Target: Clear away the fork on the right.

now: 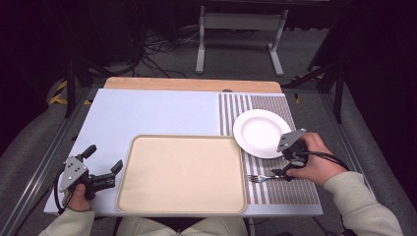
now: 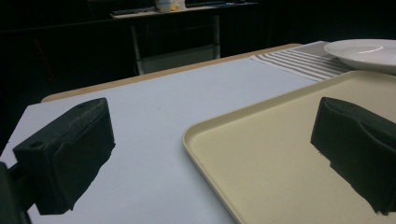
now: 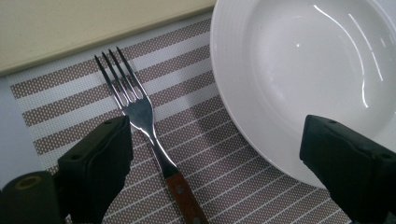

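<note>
The high view takes in the whole pale blue tabletop (image 1: 147, 118): a beige rectangular plastic tray (image 1: 182, 173) at the near middle, a brown-and-white striped placemat (image 1: 275, 189) to its right, and a round white ceramic plate (image 1: 259, 132) on the mat's far part. The right gripper view shows details lost from above — the fork's four thin tines and the dotted weave of the mat's brown stripes (image 3: 196, 116).

The steel fork with a reddish-brown wooden handle (image 3: 140, 112) lies flat on the placemat, just beside the tray's right edge, tines pointing toward the tray (image 3: 70, 28) and handle running back toward the right gripper. In the high view the fork (image 1: 259, 178) sits near the mat's near-left corner, in front of the plate and apart from it.

The right gripper (image 3: 215, 158) hangs low over the fork's handle end with its fingers (image 3: 100, 158) spread wide — one just left of the fork's neck, the other over the plate's rim (image 3: 243, 116). They grip nothing; whether the left one brushes the fork I cannot tell.

The left gripper (image 1: 103, 164) is held at the tabletop's near-left, beside the tray. Its fingers (image 2: 70, 149) are also wide apart and hold nothing, one over bare tabletop, the other over the tray's surface (image 2: 280, 154).
</note>
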A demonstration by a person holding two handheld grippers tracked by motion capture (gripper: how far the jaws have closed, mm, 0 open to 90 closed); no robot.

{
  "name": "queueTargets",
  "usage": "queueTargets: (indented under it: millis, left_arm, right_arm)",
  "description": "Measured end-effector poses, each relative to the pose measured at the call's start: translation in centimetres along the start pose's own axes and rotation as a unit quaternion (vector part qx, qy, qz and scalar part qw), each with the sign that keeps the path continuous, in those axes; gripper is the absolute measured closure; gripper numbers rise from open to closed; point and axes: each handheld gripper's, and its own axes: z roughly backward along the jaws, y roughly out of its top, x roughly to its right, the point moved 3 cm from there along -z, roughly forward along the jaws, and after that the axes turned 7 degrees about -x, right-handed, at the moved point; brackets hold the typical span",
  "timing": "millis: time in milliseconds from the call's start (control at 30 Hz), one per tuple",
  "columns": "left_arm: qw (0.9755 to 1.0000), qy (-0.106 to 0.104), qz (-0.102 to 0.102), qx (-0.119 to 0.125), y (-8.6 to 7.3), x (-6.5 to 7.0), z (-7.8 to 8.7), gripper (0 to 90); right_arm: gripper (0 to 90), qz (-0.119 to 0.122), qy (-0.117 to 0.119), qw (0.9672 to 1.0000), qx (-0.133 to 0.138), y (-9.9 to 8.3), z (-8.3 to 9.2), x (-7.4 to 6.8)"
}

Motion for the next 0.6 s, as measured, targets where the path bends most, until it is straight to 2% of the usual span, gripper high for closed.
queueTargets:
  millis: [400,600]
  left_arm:
    - [1.0000,0.001,0.002,0.003,0.0,0.0,0.0,0.1]
    - [1.0000,-0.001,0.000,0.002,0.0,0.0,0.0,0.1]
  right_arm:
    - [11.2,0.023,0.019,0.9983,-0.049,0.1,-0.7,0.0]
    - [13.1,0.028,0.041,0.9975,-0.051,0.1,-1.1,-0.1]
